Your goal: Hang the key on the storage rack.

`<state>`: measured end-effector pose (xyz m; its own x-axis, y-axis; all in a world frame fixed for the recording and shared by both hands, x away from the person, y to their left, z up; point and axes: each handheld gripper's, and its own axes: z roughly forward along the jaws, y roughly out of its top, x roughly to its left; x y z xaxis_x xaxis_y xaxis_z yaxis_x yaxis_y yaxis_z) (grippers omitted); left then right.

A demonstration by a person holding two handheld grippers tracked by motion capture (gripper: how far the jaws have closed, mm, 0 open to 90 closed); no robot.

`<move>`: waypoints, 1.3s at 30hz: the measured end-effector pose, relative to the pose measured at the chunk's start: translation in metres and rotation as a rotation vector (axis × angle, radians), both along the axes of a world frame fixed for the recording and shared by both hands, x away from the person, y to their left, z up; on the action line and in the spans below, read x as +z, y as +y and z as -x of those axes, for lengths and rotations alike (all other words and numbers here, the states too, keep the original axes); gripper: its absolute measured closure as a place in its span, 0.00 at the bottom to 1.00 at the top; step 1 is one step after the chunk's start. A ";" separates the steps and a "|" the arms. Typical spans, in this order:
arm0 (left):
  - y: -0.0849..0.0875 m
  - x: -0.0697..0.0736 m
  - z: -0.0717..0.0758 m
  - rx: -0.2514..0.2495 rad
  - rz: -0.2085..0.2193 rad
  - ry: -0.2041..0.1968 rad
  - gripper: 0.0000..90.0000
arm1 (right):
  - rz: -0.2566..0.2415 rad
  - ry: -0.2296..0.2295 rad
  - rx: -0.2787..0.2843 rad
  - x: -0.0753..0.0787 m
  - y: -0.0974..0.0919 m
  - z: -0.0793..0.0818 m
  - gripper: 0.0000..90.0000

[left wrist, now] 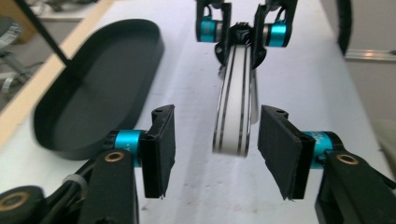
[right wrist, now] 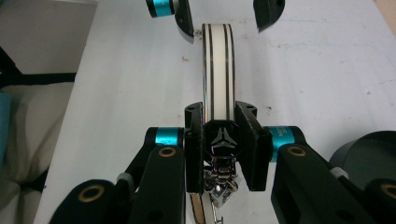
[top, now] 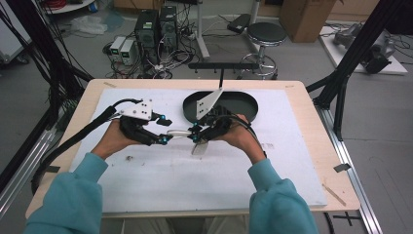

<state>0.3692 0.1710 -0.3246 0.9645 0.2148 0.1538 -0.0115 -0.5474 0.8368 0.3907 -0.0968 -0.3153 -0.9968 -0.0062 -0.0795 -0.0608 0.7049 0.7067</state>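
Your counter (top: pixel 311 122) was light wood with a white mat (top: pixel 160 180) over most of it. Behind it you had grey floor (top: pixel 292 53), two dark PC towers (top: pixel 156 27) with tangled cables (top: pixel 160 63), and a round black stool (top: pixel 266 34) on a chrome base. A cardboard box (top: pixel 304 17) stood at far right. Black frame struts (top: pixel 355 53) flanked both sides. Lighting was even.

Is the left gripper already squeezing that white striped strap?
No: in the left gripper view its jaws stand apart on either side of the strap, with gaps showing, while the right gripper clamps the far end.
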 end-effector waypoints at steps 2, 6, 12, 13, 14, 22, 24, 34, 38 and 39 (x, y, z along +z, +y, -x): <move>0.002 0.001 0.001 0.046 -0.002 -0.010 0.32 | -0.027 -0.001 -0.014 0.000 -0.004 0.000 0.83; 0.008 0.002 0.004 0.136 0.009 -0.018 0.10 | -0.070 0.014 -0.042 0.002 -0.013 -0.003 0.83; 0.016 0.006 0.010 0.218 0.080 -0.050 0.02 | -0.161 0.030 -0.077 0.009 -0.030 -0.006 0.83; 0.018 0.006 0.011 0.218 0.090 -0.045 0.02 | -0.171 0.030 -0.082 0.010 -0.032 -0.006 0.83; 0.020 0.006 0.012 0.227 0.104 -0.043 0.02 | -0.187 0.028 -0.088 0.011 -0.035 -0.007 0.83; 0.044 -0.001 0.026 0.291 0.195 -0.056 0.02 | -0.304 0.044 -0.167 0.017 -0.062 -0.011 0.83; 0.051 -0.003 0.030 0.309 0.215 -0.065 0.02 | -0.314 0.032 -0.186 0.017 -0.066 -0.012 0.83; 0.079 -0.030 0.052 0.364 0.312 -0.061 0.02 | -0.386 0.033 -0.323 0.017 -0.100 -0.019 0.83; 0.086 -0.035 0.058 0.395 0.338 -0.080 0.02 | -0.420 0.029 -0.360 0.017 -0.111 -0.023 0.83; 0.087 -0.036 0.059 0.401 0.349 -0.085 0.02 | -0.434 0.038 -0.374 0.017 -0.115 -0.024 0.83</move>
